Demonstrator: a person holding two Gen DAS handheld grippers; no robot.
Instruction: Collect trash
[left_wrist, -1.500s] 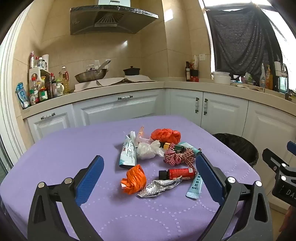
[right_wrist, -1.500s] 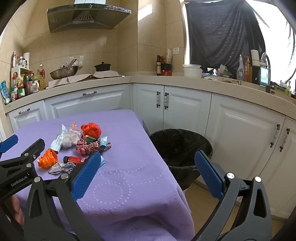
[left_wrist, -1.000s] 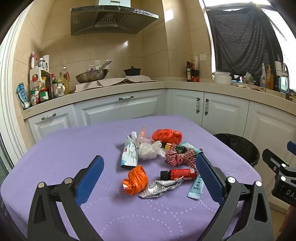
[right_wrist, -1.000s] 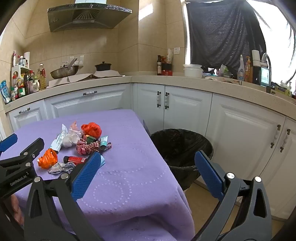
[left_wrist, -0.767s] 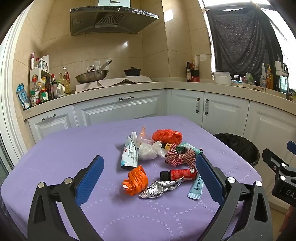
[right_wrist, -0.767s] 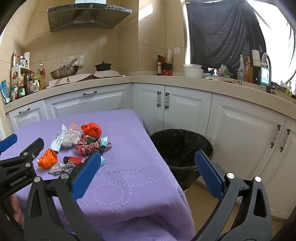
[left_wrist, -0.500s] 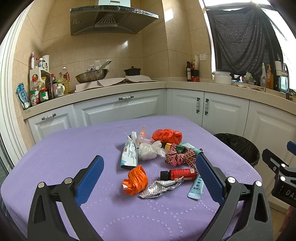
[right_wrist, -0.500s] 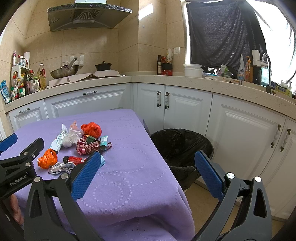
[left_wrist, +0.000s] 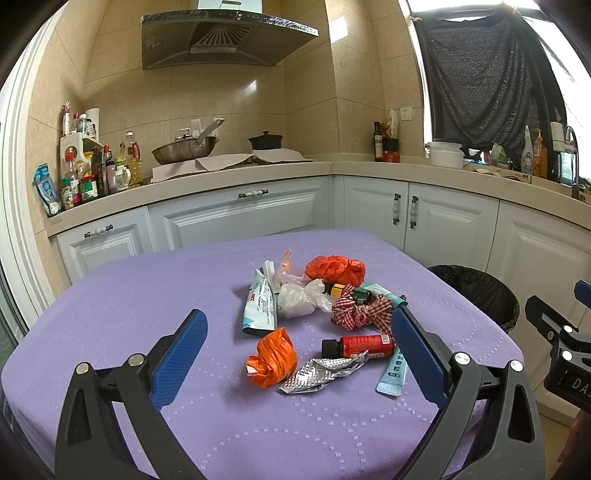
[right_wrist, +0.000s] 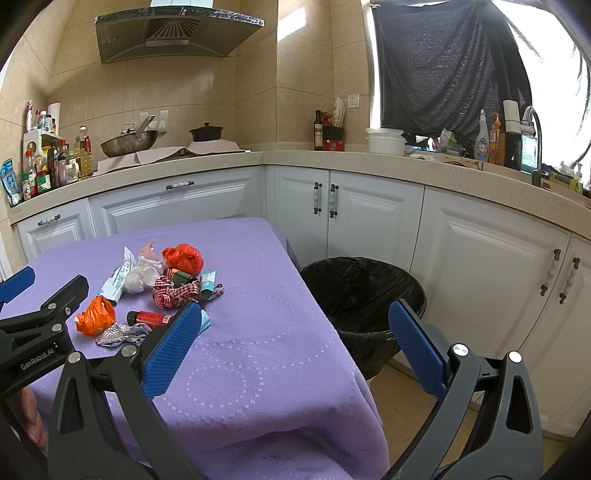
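I have the left gripper and the right gripper both held level side by side, pointing forward, jaws spread wide and gripping nothing, with the left one's tip showing in my right view.

Bright daylight from the blown-out window at right; sharp focus, strong fisheye bending and dark corners.
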